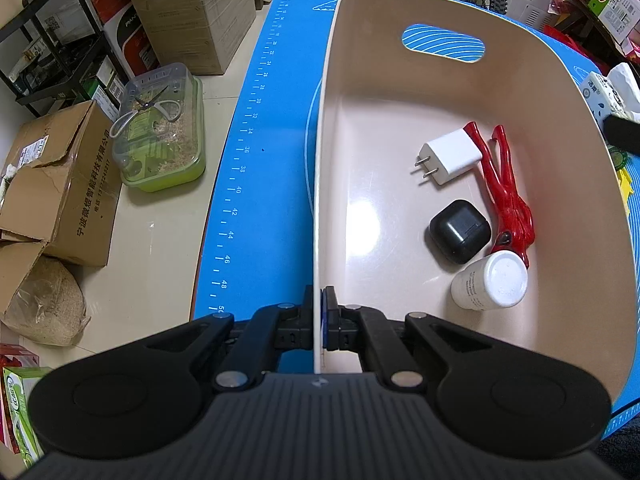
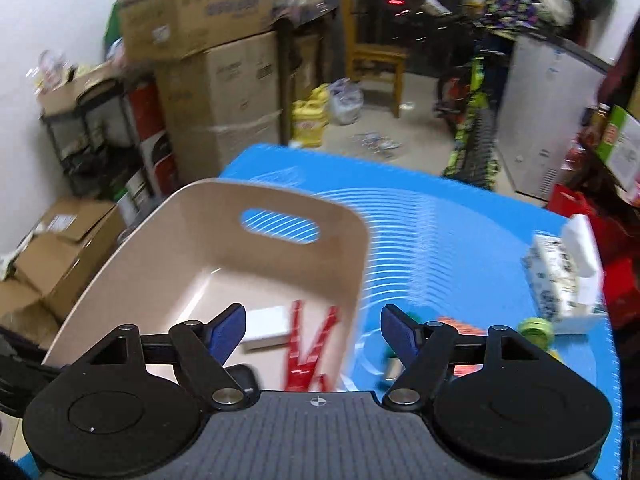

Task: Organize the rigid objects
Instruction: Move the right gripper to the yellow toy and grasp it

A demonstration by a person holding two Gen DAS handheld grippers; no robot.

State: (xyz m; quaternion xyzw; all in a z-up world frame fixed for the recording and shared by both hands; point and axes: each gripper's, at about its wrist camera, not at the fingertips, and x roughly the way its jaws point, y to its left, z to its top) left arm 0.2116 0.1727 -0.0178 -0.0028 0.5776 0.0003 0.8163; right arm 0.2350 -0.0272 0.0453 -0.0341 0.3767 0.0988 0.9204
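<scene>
bin (image 1: 532,92): beige inside and out, with a pale cream rim
mat (image 1: 276,128): bright blue, white ruler ticks and numbers along the edge, thin white curved lines
charger (image 1: 450,156): plain white, silver prongs
clip (image 1: 508,196): glossy red
case (image 1: 460,231): solid black
bottle (image 1: 490,282): white, with small dark print on its side
tissue box (image 2: 556,276): white with dark pattern
left tongs (image 1: 320,320): black, blue pads
right tongs (image 2: 312,330): black, blue pads

Four small objects (image 1: 460,232) in beige bin (image 1: 400,92)
</scene>
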